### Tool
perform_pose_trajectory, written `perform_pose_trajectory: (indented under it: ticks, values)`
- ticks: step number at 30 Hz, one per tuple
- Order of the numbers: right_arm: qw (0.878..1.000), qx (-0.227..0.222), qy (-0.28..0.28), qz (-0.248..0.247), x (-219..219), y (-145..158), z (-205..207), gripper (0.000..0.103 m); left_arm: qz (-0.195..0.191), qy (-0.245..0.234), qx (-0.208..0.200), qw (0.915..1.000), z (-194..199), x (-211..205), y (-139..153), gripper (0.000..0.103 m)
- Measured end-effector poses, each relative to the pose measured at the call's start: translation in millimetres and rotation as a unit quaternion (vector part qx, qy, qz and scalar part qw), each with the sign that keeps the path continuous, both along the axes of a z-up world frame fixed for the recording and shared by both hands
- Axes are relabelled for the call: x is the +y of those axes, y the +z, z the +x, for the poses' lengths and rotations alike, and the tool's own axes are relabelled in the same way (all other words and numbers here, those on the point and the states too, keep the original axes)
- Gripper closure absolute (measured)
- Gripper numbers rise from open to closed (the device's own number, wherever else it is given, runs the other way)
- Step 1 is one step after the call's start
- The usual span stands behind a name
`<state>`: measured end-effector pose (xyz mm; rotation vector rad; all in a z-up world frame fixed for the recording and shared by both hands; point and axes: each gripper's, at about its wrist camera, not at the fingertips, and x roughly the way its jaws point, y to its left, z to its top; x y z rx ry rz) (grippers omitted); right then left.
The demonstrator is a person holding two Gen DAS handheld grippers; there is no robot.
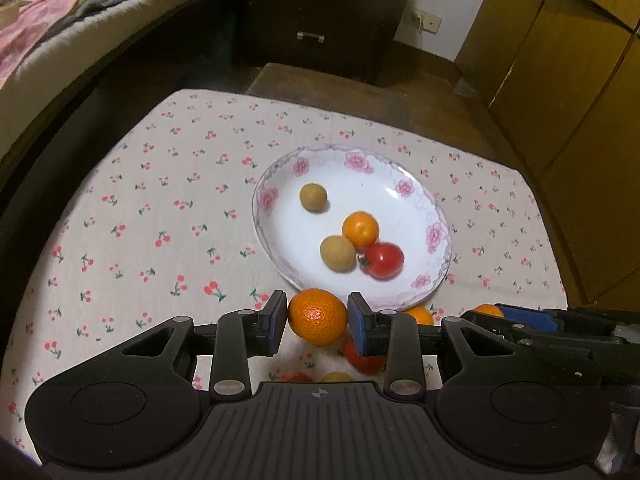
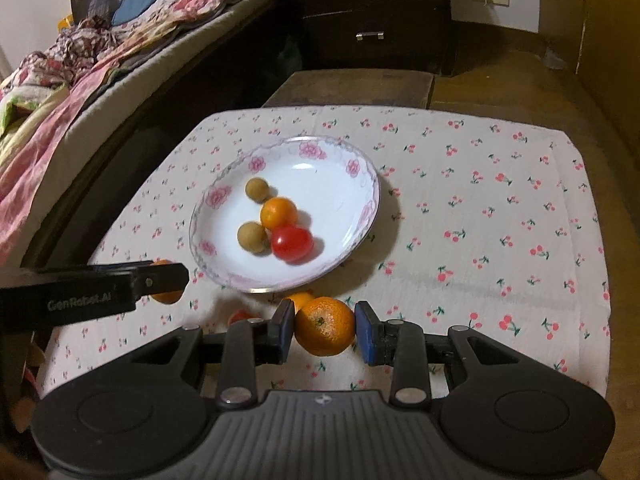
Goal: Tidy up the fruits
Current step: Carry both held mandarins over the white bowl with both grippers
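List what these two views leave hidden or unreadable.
- Left wrist view: loose fruits on the tablecloth are mostly hidden behind the left gripper and its tangerine; count unclear.
- Right wrist view: a red fruit is blurred, half covered by the right gripper.

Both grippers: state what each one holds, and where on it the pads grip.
The left gripper holds an orange by its opposite sides. The right gripper holds another orange the same way.

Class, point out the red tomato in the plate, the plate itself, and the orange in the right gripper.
red tomato (image 2: 292,243), right wrist view, its glossy middle.
plate (image 2: 356,200), right wrist view, bare white inside.
orange (image 2: 325,326), right wrist view, its front peel.
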<state>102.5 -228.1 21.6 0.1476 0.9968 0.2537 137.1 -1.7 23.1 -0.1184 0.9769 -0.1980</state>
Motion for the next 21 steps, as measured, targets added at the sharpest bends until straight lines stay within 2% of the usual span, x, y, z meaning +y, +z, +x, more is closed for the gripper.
perform_pose_trajectory:
  ticks: [21]
  values:
    - [1.000,-0.017,-0.001,-0.001,0,3,41,0.069,0.008,-0.001,-0.012,0.9999,38,-12,4,0.061]
